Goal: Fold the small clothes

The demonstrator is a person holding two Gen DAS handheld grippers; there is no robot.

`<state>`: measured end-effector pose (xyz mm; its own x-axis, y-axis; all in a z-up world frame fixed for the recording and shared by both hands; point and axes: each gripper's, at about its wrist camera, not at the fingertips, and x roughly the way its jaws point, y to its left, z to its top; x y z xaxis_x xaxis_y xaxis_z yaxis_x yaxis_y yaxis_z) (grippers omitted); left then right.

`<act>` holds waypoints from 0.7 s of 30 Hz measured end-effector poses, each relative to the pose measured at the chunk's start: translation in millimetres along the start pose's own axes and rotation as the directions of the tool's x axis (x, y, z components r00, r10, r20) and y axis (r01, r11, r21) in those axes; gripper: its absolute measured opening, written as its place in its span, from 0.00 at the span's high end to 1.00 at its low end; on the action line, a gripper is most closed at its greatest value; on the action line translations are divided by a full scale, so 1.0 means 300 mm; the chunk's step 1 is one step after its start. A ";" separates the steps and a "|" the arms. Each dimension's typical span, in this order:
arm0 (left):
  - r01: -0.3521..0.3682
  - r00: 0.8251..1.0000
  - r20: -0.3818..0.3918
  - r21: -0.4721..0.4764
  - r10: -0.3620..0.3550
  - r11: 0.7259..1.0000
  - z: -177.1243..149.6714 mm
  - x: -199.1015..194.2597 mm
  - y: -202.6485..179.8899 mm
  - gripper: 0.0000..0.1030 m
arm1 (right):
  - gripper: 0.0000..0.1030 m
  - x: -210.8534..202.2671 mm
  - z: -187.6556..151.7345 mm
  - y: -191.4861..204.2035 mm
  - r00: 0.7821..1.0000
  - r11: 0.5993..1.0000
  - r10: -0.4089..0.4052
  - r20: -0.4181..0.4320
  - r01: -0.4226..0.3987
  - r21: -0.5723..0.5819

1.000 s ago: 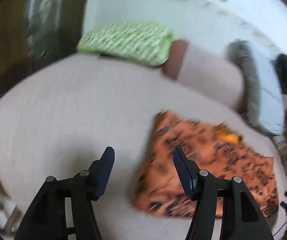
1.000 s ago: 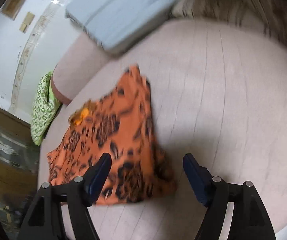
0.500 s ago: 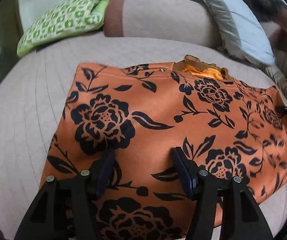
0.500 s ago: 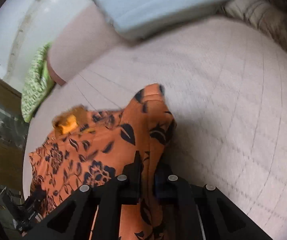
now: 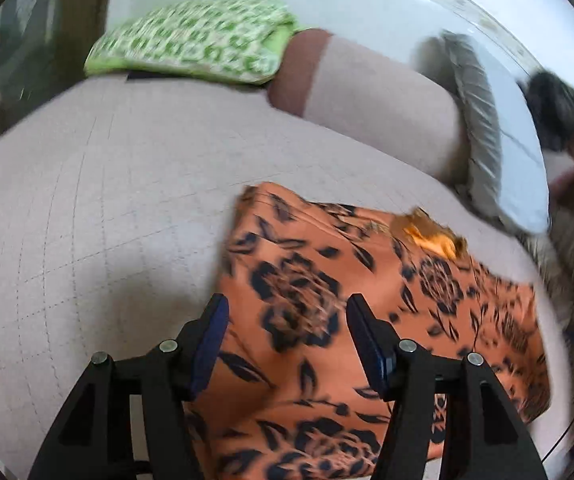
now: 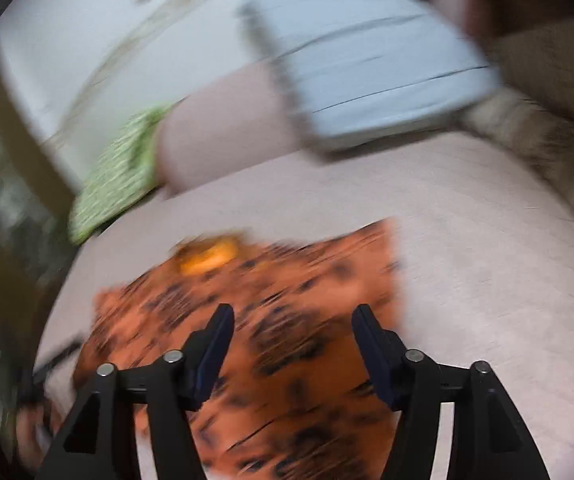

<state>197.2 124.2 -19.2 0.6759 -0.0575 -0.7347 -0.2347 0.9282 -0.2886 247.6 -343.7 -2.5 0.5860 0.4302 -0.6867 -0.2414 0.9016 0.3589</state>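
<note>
One orange floral garment [image 5: 327, 320] flat on bed [image 5: 107, 200], left gripper [image 5: 287, 332] released, right gripper [image 6: 291, 340] just reopened, empty

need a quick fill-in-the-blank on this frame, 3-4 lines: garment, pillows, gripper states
1. The garment is orange with a black ____ print.
2. The patterned pillow at the far edge of the bed is white and ____.
3. The left gripper jaws stand ____, with nothing clamped.
4. The right gripper, whose jaws have just been opening, hangs over the ____.

Missing words: floral; green; open; garment
</note>
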 end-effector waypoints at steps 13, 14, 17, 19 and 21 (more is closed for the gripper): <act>0.036 0.985 -0.175 0.179 -0.004 0.983 0.238 0.307 0.031 0.94 | 0.35 0.127 -0.146 -0.066 0.993 0.998 -0.055 -0.104 0.056 0.008; 0.030 0.995 -0.103 0.202 -0.009 0.979 0.245 0.250 0.023 0.95 | 0.35 0.115 -0.133 -0.064 0.993 0.998 -0.052 -0.104 0.054 0.017; -0.017 0.982 -0.180 0.192 0.052 0.981 0.221 0.331 0.063 0.93 | 0.35 0.106 -0.120 -0.081 0.994 0.997 -0.077 -0.077 0.079 0.016; -0.002 0.980 -0.195 0.163 0.034 0.987 0.206 0.366 0.089 0.91 | 0.34 0.160 -0.124 -0.131 0.989 0.994 -0.042 -0.142 0.055 0.090; -0.005 0.986 -0.166 0.156 0.032 0.988 0.226 0.322 0.076 0.87 | 0.34 0.134 -0.101 -0.122 0.992 0.993 -0.027 -0.119 0.040 0.111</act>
<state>304.4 164.8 -55.1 0.5428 -0.0884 -0.8352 -0.1264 0.9745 -0.1853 256.6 -358.1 -62.7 0.4957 0.4082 -0.7666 -0.1306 0.9076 0.3989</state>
